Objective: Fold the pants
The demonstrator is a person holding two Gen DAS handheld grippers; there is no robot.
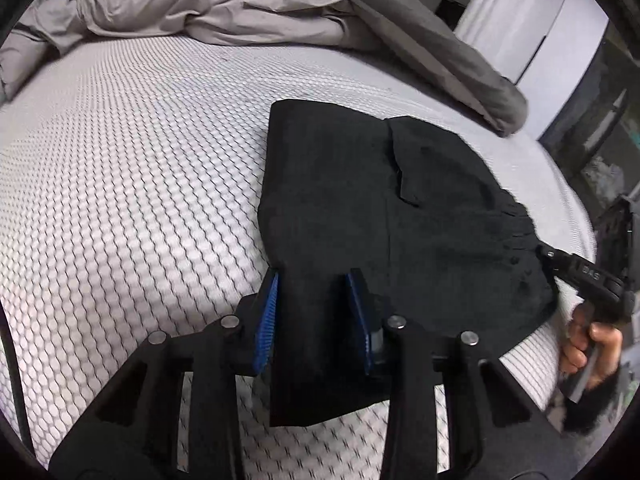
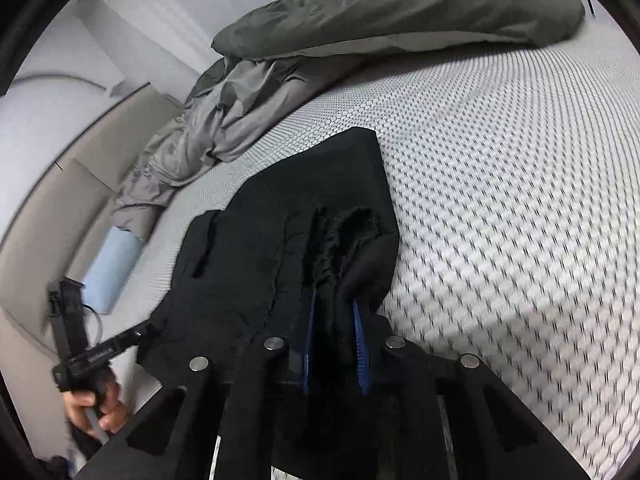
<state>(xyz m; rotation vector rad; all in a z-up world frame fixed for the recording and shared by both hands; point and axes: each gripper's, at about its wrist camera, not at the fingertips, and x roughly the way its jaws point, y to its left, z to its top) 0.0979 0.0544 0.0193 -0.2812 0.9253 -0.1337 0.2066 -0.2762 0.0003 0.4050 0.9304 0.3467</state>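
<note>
Black pants point(image 1: 400, 200) lie folded on the mattress, a back pocket flap facing up. My left gripper point(image 1: 312, 276) holds the near edge of the fold, its blue pads pressed on the thick cloth between them. The right gripper point(image 2: 334, 298) is shut on the bunched elastic waistband of the pants point(image 2: 260, 240). In the left wrist view the right gripper point(image 1: 546, 252) bites the pants' right edge, with a hand point(image 1: 588, 348) on its handle. In the right wrist view the left gripper point(image 2: 140, 334) meets the pants' left edge, also held by a hand point(image 2: 92, 404).
The bed is a white mattress point(image 1: 140, 160) with a hexagon pattern. A crumpled grey duvet point(image 1: 200, 4) and a dark grey folded cover point(image 1: 440, 48) lie along the far side. A light blue pillow point(image 2: 110, 272) sits by the beige headboard point(image 2: 60, 200).
</note>
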